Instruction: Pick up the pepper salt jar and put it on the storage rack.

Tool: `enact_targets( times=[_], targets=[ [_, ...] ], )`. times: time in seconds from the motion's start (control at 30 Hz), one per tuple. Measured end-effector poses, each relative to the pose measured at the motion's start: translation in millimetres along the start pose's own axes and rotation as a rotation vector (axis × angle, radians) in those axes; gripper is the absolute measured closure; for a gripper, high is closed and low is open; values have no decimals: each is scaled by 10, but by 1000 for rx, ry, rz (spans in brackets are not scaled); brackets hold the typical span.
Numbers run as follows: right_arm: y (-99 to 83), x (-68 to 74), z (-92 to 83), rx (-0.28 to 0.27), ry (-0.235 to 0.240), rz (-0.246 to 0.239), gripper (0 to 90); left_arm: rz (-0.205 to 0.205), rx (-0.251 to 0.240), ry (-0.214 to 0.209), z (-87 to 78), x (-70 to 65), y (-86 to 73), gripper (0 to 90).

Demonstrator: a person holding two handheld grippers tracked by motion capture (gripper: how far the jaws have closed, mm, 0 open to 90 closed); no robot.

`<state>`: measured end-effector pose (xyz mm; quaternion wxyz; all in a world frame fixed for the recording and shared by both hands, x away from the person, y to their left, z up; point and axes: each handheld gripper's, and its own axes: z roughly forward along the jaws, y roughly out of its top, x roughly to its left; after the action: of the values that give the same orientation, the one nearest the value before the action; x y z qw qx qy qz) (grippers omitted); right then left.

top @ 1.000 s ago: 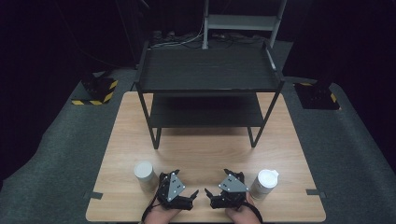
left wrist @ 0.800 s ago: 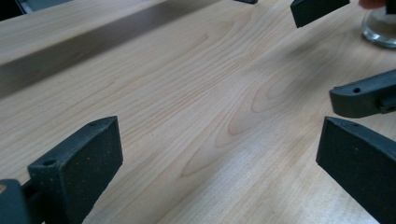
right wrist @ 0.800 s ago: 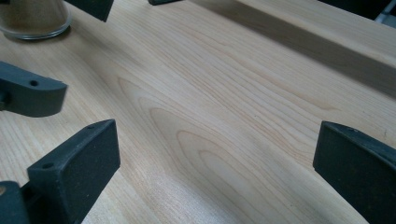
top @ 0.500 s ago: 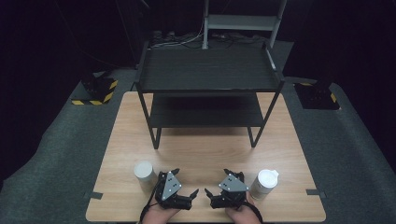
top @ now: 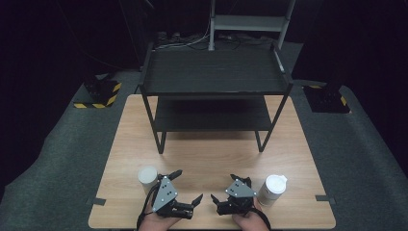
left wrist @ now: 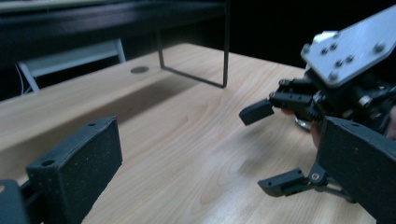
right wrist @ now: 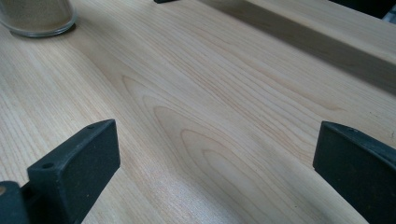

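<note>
My left gripper point(top: 186, 186) rests open at the table's near edge, its jaws angled toward the right one. A white open cup point(top: 147, 176) stands just to its left. My right gripper point(top: 224, 188) is open too, with nothing between its jaws, and a white lidded cup point(top: 273, 189) stands right beside it. In the left gripper view my own jaws point(left wrist: 217, 172) are spread wide over bare wood, with the right gripper point(left wrist: 271, 147) open ahead. In the right gripper view the jaws point(right wrist: 217, 161) are spread over bare wood, and a cup's base point(right wrist: 39, 16) sits far left.
A black two-tier metal shelf point(top: 216, 72) stands on the far half of the wooden table point(top: 211, 154); its legs point(left wrist: 226, 46) rise ahead in the left gripper view. Grey carpet surrounds the table, with yellow-black striped bases point(top: 98, 94) on the floor.
The left gripper has turned a little clockwise, so its jaws now point more toward the right gripper. The right gripper and both cups have stayed put.
</note>
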<state>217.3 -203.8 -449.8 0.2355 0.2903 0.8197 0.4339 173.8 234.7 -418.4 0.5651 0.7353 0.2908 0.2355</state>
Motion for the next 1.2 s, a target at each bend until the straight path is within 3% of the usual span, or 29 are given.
enact_targets(
  times=[0.23, 0.5, 0.7, 1.2],
  targets=[
    [0, 0, 0, 0, 2, -3, 0, 19, -28, 20, -121, 15, 57, 5],
    [0, -5, -1, 0, 6, -5, 0, 21, -48, 88, -306, 86, 54, 5],
    [-3, -12, -3, -1, 8, -4, 0, 11, -36, 147, -464, 160, 24, 5],
    [-2, -18, -1, -1, 11, -6, 0, -21, 14, 250, -623, 267, -137, 5]
  ],
)
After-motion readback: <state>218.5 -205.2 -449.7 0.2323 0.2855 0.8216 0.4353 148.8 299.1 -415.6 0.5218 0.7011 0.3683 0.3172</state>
